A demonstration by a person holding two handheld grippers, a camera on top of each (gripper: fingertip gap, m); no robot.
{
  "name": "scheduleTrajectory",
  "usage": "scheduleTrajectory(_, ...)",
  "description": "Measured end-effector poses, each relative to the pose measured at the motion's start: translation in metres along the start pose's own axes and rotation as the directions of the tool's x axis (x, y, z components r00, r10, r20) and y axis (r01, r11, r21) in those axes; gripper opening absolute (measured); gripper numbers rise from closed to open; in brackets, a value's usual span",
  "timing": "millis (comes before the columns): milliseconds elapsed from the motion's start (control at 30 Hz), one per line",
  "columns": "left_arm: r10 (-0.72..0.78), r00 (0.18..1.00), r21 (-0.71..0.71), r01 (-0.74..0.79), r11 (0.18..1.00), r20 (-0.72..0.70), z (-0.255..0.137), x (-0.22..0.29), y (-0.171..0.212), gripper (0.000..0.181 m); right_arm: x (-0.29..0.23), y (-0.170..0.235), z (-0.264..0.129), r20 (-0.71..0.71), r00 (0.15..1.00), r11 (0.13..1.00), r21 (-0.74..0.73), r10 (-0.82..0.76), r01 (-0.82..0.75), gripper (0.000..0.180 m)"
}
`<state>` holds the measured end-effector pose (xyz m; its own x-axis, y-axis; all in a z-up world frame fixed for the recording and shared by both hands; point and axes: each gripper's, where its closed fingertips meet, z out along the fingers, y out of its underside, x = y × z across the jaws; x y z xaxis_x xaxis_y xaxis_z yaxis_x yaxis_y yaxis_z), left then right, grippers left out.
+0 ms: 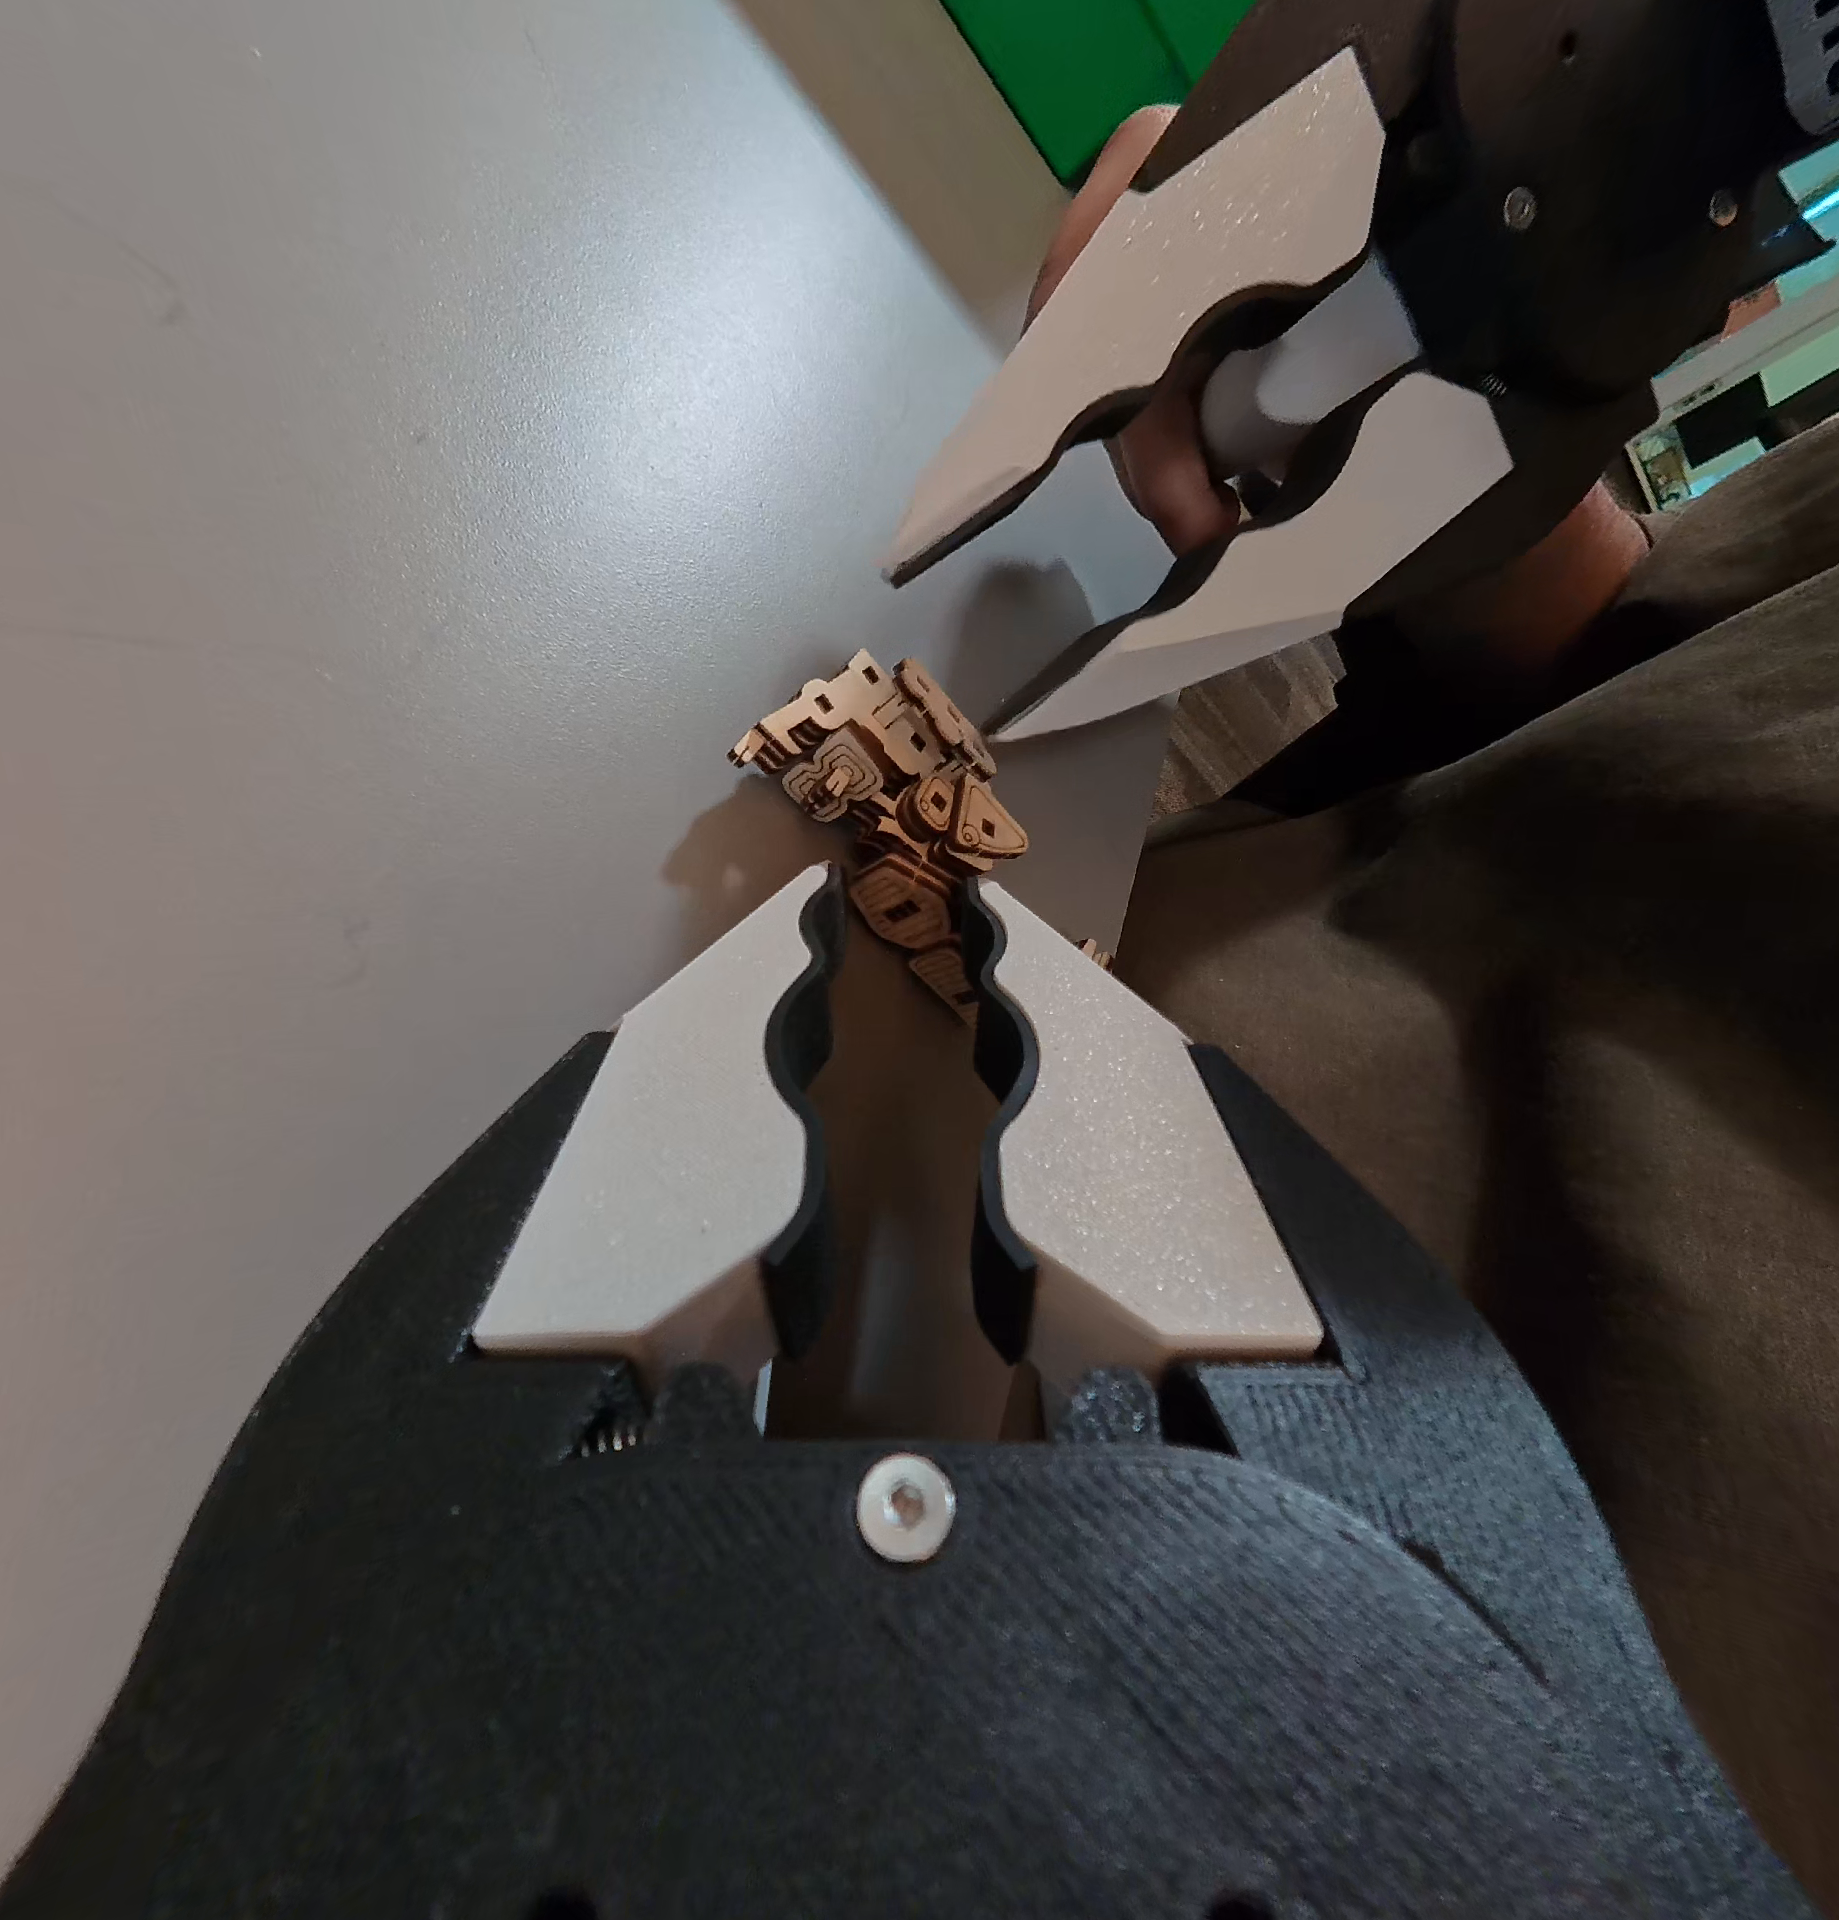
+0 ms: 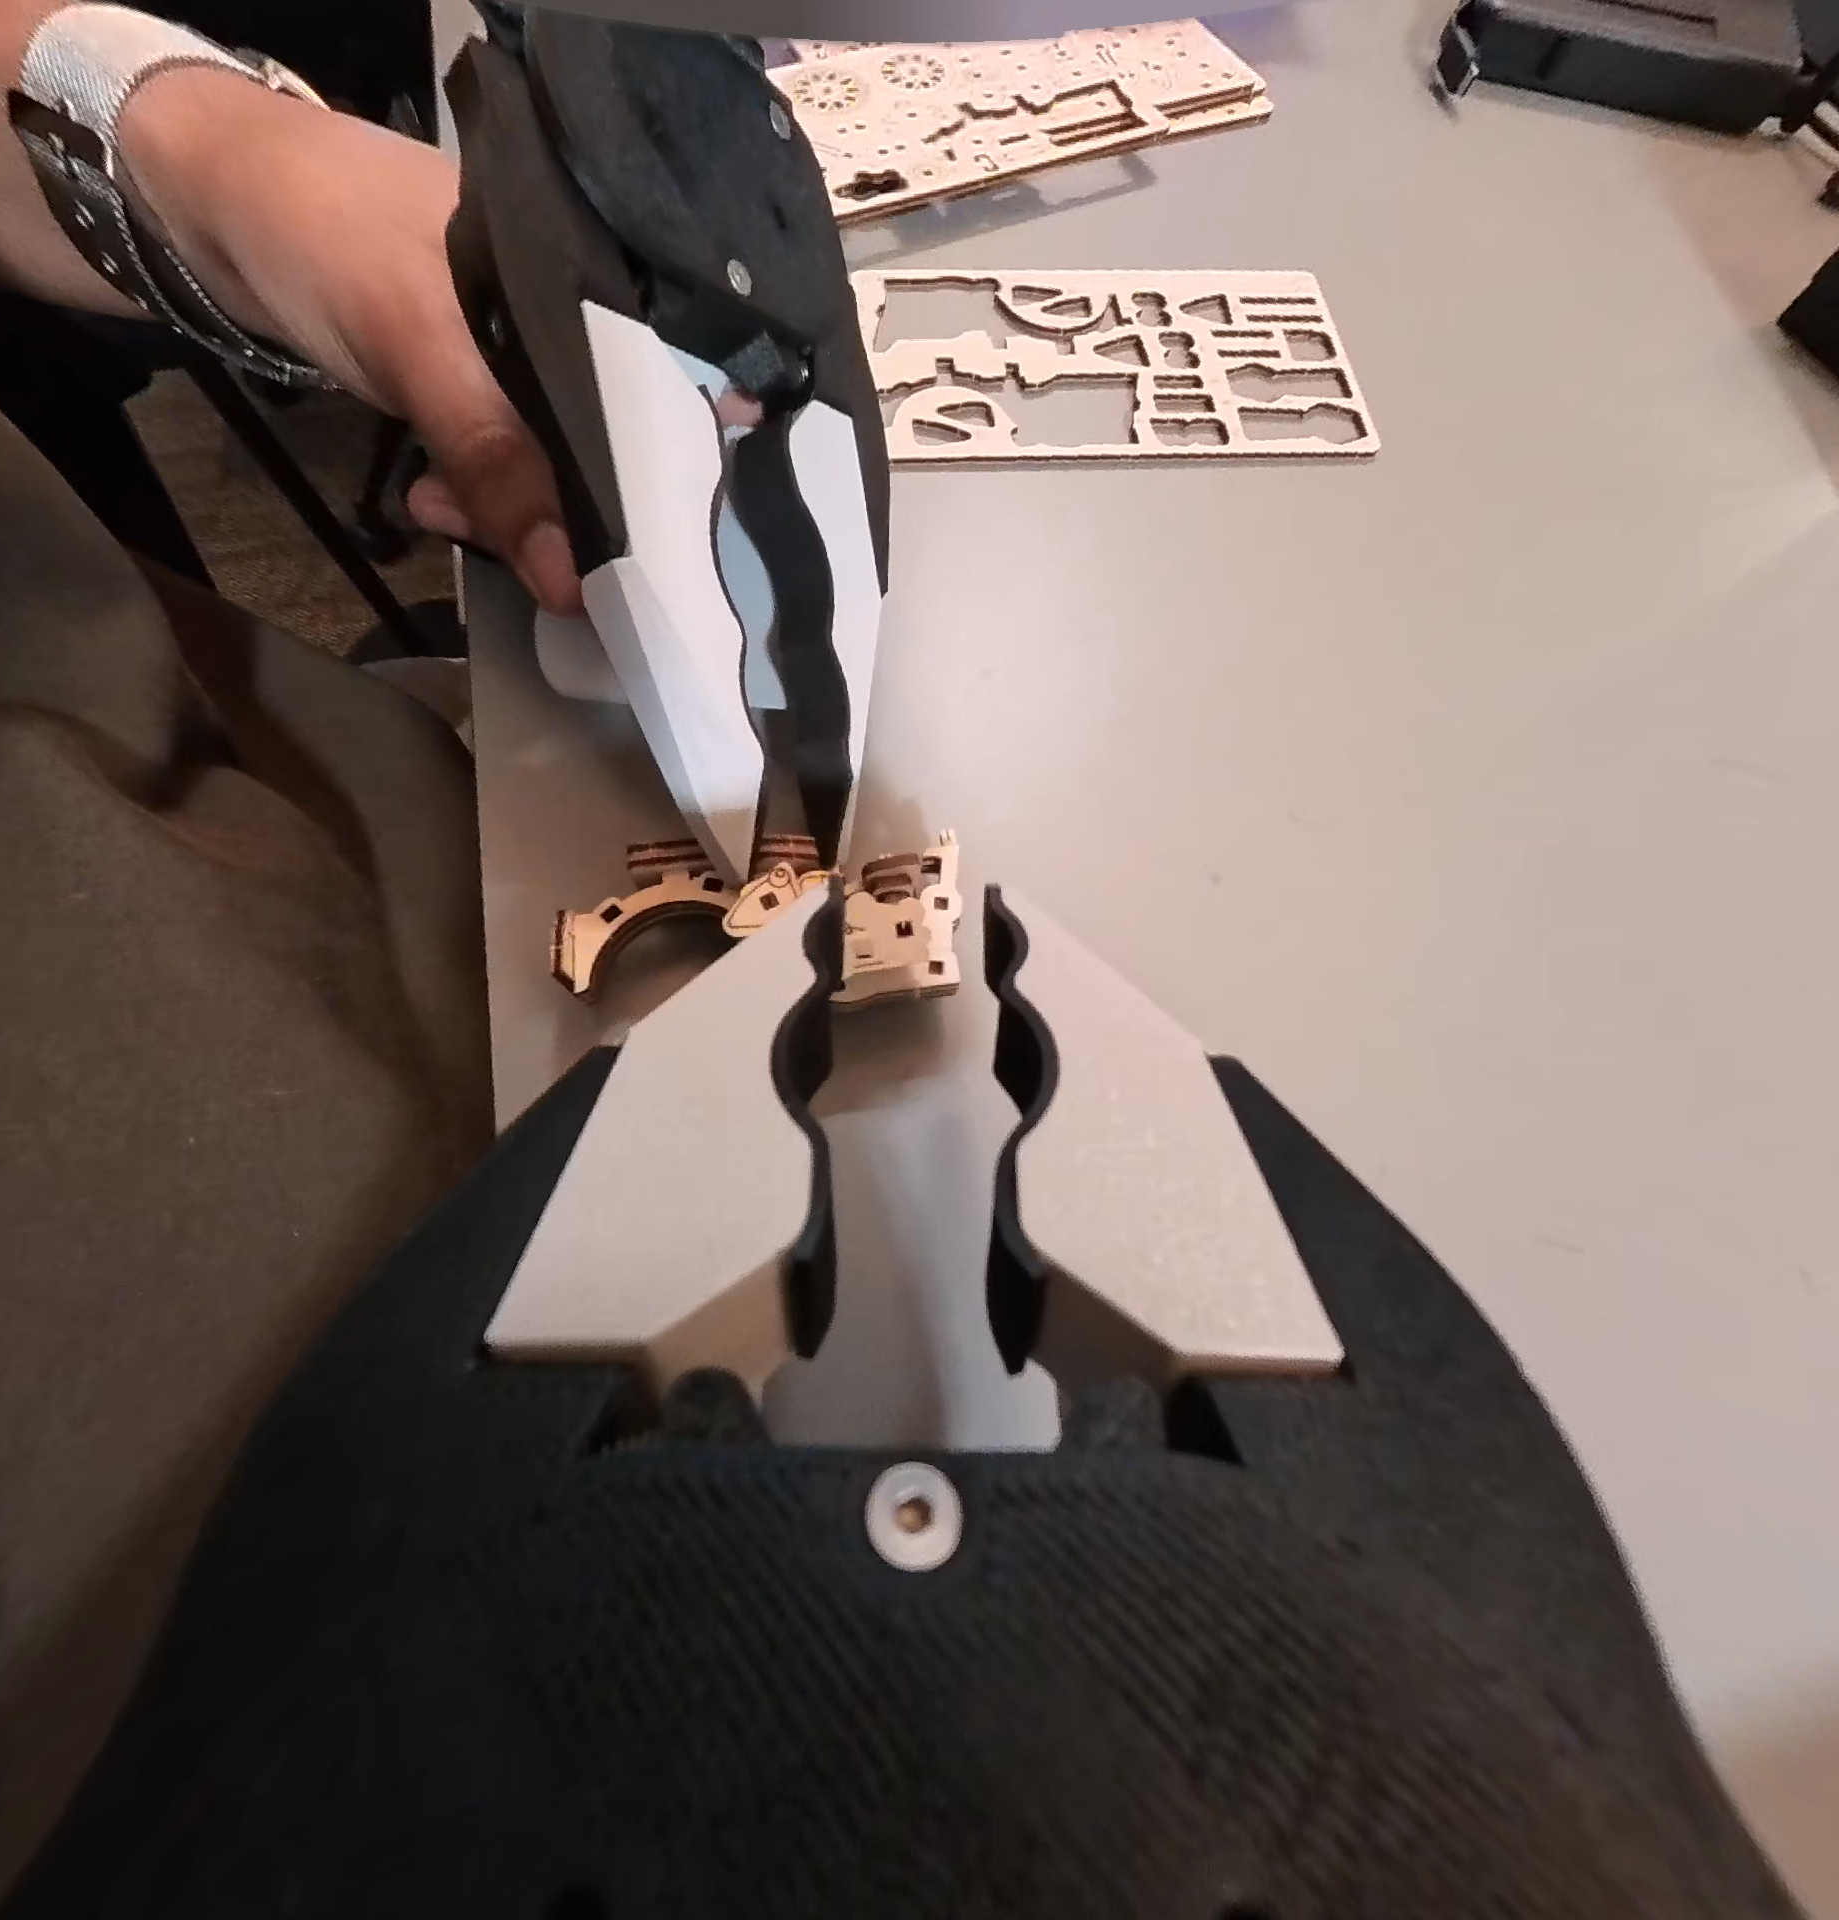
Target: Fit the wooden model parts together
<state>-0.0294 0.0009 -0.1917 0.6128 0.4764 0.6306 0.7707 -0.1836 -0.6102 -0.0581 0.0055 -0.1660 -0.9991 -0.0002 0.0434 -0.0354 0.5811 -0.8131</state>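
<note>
Near the table's front edge, the left gripper pinches the wooden model between its tips, holding a curved strip of it that reaches past the edge toward the person's lap. Just beyond, the right gripper stands with its jaws parted around the model's blocky end, clamping nothing. Two punched-out wooden sheets lie well apart, farther back. Bare grey tabletop spreads wide to the right, while the edge crowds the left.
</note>
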Motion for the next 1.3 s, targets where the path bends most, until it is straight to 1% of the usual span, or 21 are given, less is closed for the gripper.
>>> scheduleTrajectory(200,-0.003,1.0,0.0,0.003,1.0,-0.002,0.0,0.0,0.0,0.02,-0.001,-0.001,-0.007,0.018,1.0,1.0,0.025,-0.006,0.006,0.026)
scheduleTrajectory(467,-0.001,1.0,0.0,0.001,1.0,-0.001,0.0,0.0,0.0,0.02,-0.011,0.005,-0.002,0.062,0.997,0.998,0.013,-0.055,0.054,0.026)
scheduleTrajectory(1067,0.001,1.0,-0.001,-0.001,1.0,0.0,0.0,0.0,0.0,0.02,-0.009,0.008,0.003,0.055,0.997,0.998,-0.012,-0.058,0.059,0.02)
scheduleTrajectory(1300,0.0,1.0,-0.001,0.0,1.0,-0.001,0.0,0.0,0.0,0.02,0.008,0.004,-0.014,0.014,1.0,0.999,0.039,0.019,-0.02,0.021)
